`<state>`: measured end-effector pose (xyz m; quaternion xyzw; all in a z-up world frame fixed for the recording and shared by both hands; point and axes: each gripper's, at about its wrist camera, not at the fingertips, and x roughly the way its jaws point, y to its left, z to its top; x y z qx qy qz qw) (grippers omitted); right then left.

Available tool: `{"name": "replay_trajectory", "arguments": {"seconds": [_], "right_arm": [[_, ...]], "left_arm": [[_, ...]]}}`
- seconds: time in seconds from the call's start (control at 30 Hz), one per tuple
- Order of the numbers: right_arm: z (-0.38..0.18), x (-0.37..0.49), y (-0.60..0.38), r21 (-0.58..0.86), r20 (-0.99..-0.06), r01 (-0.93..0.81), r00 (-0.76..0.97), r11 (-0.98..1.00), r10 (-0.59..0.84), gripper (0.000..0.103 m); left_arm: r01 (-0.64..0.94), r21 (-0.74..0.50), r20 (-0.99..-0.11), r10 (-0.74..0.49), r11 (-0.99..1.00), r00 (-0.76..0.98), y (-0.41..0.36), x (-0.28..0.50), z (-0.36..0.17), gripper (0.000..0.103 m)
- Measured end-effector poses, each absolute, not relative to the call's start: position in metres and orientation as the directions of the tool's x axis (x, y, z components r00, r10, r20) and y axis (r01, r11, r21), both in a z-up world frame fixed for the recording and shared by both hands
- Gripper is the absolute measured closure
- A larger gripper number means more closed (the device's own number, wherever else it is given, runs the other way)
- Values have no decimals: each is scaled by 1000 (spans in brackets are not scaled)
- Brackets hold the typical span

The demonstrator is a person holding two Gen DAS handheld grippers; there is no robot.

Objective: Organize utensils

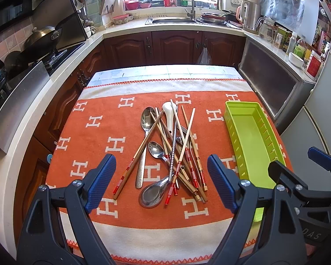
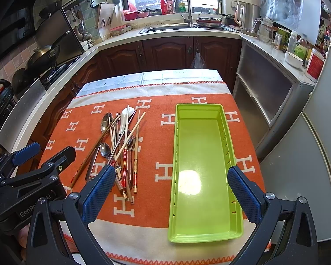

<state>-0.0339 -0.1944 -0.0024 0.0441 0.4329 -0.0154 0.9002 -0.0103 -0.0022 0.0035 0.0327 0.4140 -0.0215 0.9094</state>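
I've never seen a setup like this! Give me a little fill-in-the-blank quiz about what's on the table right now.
1. The green tray currently holds ____ utensils.
2. The pile of chopsticks and spoons lies on an orange cloth patterned with the white letter ____.
3. The one spoon in the pile that is not metal is coloured ____.
4. Both the left claw and the right claw have their jaws ____.

Missing words: no; H; white; open
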Motion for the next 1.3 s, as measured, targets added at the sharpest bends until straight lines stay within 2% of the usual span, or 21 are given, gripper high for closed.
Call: {"name": "replay_trajectory", "arguments": {"seconds": [1.0,1.3], "right_arm": [[-1,-44,-182,98,-782,59,622,993,40,1],[-7,-34,-183,104,-791,26,608,994,66,1]], "left_arm": [[67,41,-757,-13,997,653,-4,-10,2,20],[48,16,-788,-17,999,615,5,3,-6,20]]}}
